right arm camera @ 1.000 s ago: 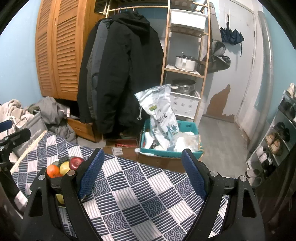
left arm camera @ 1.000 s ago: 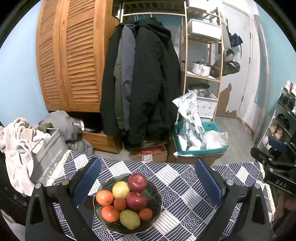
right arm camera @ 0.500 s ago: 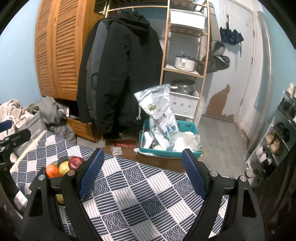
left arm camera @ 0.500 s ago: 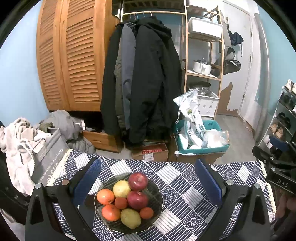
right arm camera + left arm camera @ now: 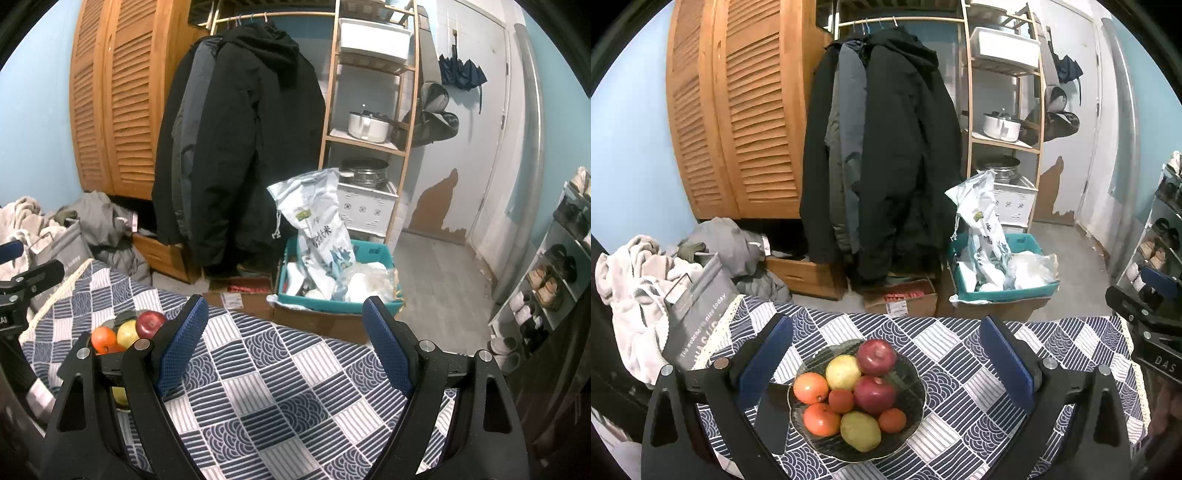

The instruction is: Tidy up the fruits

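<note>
Left wrist: patterned tablecloth (image 5: 964, 373), coats (image 5: 886, 147), louvered wardrobe (image 5: 738, 110).

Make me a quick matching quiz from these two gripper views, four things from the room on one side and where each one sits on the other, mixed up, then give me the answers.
Things:
1. red apples
2. white pot
3. rice bag
4. black coat

Places:
A. standing in the teal crate on the floor
B. hanging from the clothes rail
C. in the glass bowl on the checked tablecloth
D. on a shelf of the wooden rack

Pairs: 1-C, 2-D, 3-A, 4-B
</note>
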A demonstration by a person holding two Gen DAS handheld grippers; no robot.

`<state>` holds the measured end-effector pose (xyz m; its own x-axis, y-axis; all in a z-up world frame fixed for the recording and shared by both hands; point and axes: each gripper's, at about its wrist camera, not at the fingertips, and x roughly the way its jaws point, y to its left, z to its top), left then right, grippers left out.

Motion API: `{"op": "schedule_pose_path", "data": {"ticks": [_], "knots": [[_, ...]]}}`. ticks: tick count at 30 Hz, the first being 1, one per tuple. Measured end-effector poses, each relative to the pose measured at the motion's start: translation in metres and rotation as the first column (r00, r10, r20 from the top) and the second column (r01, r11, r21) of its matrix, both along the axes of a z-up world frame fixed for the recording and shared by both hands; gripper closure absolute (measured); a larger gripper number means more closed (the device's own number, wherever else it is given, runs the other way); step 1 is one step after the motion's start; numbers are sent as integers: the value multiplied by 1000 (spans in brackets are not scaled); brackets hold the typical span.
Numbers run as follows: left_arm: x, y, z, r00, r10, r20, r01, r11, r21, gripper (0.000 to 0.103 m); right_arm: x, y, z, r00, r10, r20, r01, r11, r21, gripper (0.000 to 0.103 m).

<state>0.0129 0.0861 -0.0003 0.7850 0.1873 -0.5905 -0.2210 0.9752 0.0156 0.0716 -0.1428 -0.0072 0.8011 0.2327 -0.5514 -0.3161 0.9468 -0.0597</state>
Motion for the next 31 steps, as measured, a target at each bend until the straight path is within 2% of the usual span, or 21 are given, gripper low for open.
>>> {"op": "schedule_pose_path", "data": {"ticks": [31], "knots": [[0,1,4,1000,2,13,-2,1000,-13,1,0,-1,0,1000,0,1,0,1000,0,19]]}}
